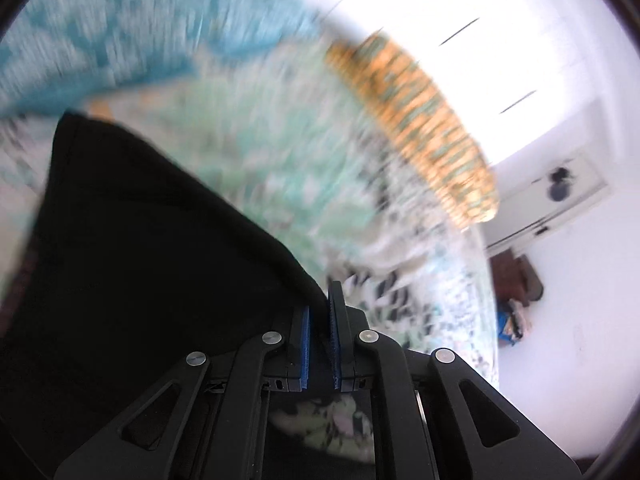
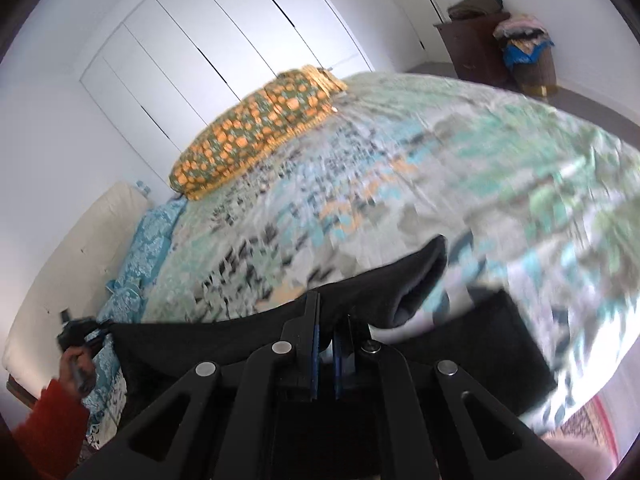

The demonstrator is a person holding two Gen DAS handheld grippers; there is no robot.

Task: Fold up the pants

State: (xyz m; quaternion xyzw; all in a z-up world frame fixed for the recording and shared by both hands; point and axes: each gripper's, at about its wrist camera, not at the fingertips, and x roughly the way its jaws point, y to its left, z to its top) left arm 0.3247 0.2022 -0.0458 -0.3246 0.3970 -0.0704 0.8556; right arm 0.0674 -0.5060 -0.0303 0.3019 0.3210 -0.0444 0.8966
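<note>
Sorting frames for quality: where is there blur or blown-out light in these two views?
Left wrist: bedspread and orange pillow smeared by motion, wall washed out white; tool and black pants sharper. Right wrist: bedspread blurred near the pants, closet doors crisp, fisheye bending.

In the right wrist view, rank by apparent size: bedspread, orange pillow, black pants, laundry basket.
1. bedspread, largest by far.
2. pants, though nearness to the camera inflates them and the right gripper hides part.
3. pillow.
4. basket, smallest, but farthest away.
</note>
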